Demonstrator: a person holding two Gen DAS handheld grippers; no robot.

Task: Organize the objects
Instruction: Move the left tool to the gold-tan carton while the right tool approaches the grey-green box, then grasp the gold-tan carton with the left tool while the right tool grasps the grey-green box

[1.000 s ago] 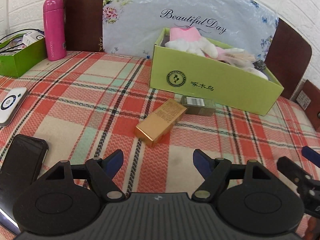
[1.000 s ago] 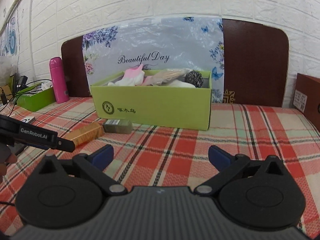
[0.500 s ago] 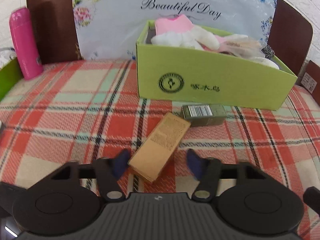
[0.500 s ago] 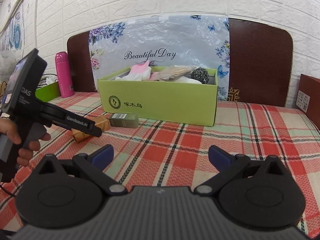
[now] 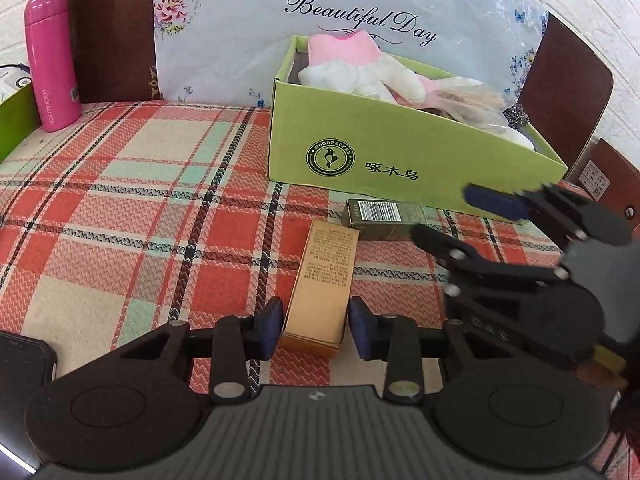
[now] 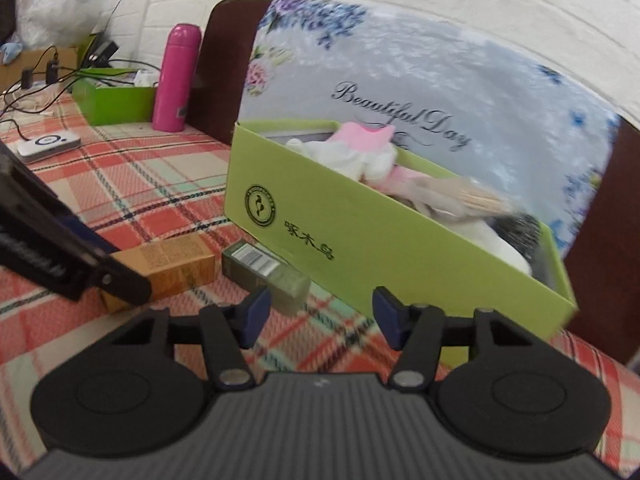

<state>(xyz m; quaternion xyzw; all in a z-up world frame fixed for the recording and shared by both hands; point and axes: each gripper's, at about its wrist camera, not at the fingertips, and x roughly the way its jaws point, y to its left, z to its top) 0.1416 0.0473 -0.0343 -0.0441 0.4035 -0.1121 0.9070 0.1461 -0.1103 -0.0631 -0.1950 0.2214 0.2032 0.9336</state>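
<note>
Between the blue pads of my left gripper (image 5: 313, 325) lies the near end of the gold carton (image 5: 321, 285), flat on the plaid tablecloth (image 5: 120, 208); my jaws have just been closing, yet a thin gap shows at each pad, so nothing is clamped. Its far end stops just short of the olive barcode box (image 5: 382, 218), which sits just beside the front wall of the green shoebox (image 5: 400, 160). My right gripper (image 6: 317, 315) has also just been closing and stands unclenched, nothing between its pads, with the olive box's end near its left pad. Open cloth runs leftward to the pink bottle (image 5: 52, 60); a dark phone (image 5: 22, 364) bounds the near-left edge.
</note>
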